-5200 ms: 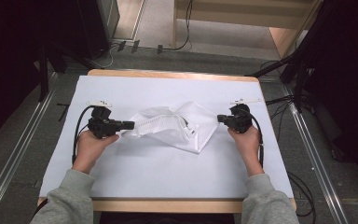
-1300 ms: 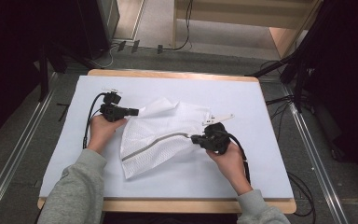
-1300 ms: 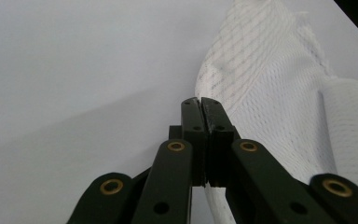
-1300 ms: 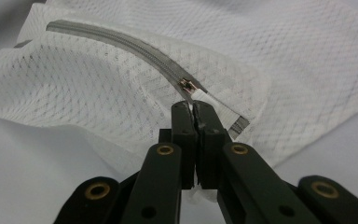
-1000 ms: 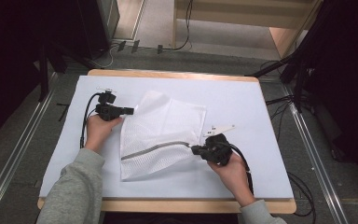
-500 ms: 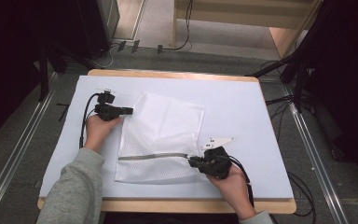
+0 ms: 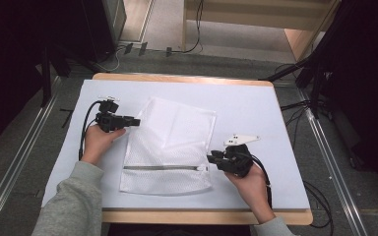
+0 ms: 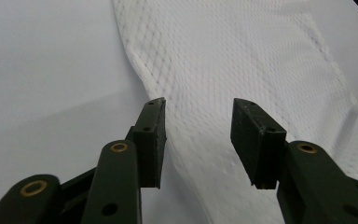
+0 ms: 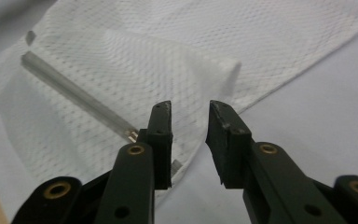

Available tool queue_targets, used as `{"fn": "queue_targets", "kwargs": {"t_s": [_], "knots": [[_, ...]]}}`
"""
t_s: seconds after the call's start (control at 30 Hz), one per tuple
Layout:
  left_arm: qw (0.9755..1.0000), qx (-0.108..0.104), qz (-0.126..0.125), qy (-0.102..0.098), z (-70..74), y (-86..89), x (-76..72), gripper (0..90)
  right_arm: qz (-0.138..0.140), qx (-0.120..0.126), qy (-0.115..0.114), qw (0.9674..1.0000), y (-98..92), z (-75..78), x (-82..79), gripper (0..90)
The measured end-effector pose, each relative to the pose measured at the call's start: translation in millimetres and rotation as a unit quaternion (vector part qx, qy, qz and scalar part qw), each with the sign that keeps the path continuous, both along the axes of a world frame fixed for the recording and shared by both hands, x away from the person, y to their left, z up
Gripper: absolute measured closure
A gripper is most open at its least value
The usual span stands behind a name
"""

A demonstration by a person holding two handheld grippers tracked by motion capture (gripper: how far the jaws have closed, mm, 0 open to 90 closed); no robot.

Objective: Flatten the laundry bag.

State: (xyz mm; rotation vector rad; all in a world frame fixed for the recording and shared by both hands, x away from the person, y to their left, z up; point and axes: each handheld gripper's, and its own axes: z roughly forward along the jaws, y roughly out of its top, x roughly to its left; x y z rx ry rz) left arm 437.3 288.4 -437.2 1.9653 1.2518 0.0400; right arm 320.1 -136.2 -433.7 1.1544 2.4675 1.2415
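A white mesh laundry bag (image 7: 170, 142) lies spread flat on the white table cover (image 7: 256, 113), its zipper (image 7: 162, 167) running across near the front end. My left gripper (image 7: 135, 121) sits at the bag's upper left edge. In the left gripper view the left gripper (image 8: 198, 109) has just been opening, and the bag (image 8: 242, 56) lies under the gap with no pad pressing on it. My right gripper (image 7: 211, 158) is at the zipper's right end. In the right gripper view the right gripper (image 9: 190, 112) has also just been opening over the bag's corner (image 9: 186, 154), beside the zipper (image 9: 74, 93).
The table's wooden edge (image 7: 202, 216) runs along the front. Metal rails (image 7: 15, 162) flank the table on both sides. Cables (image 7: 320, 196) trail on the floor at the right, and a wooden frame (image 7: 295, 39) stands behind the table.
The crumpled bag has been pulled out flat, the right hand drawing the zipper end toward the front. Both grippers, shut on the bag before, now stand open, and the right one has backed off slightly.
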Motion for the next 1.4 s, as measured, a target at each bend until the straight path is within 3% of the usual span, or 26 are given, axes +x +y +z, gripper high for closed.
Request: {"fn": "queue_targets", "kwargs": {"t_s": [0.17,0.43,0.7,0.97,1.17,1.3,1.4], "knots": [[0.9999,0.009,-0.01,0.0,3.0,0.2,-12.4,50.4,-0.008,0.004,0.012,0.9999,-3.5,-5.6,15.7,66.4],[0.9999,0.01,-0.013,-0.003,4.2,2.2,-29.9,41.2,-0.021,-0.007,0.008,0.9997,-3.8,-14.4,38.8,55.8],[0.9999,0.007,-0.008,-0.007,5.6,7.2,-45.1,36.9,-0.026,-0.02,0.008,0.9994,4.3,-19.3,55.8,56.1],[0.9998,0.007,-0.009,-0.014,7.5,8.6,-58.6,35.9,-0.04,-0.025,0.022,0.9986,6.3,-27.7,69.3,55.4],[0.9998,0.008,-0.009,-0.015,6.3,10.3,-63.6,35.9,-0.05,-0.035,0.018,0.998,8.6,-30.9,80.9,55.5],[0.9999,0.009,-0.006,-0.013,5.1,11.8,-64.6,35.9,-0.058,-0.043,0.03,0.9969,11.8,-36.5,89.1,56.9],[0.9998,0.012,-0.008,-0.01,3.9,11.4,-64.5,36.0,-0.055,-0.044,0.023,0.9972,14.6,-36.9,89.1,58.4]]}}
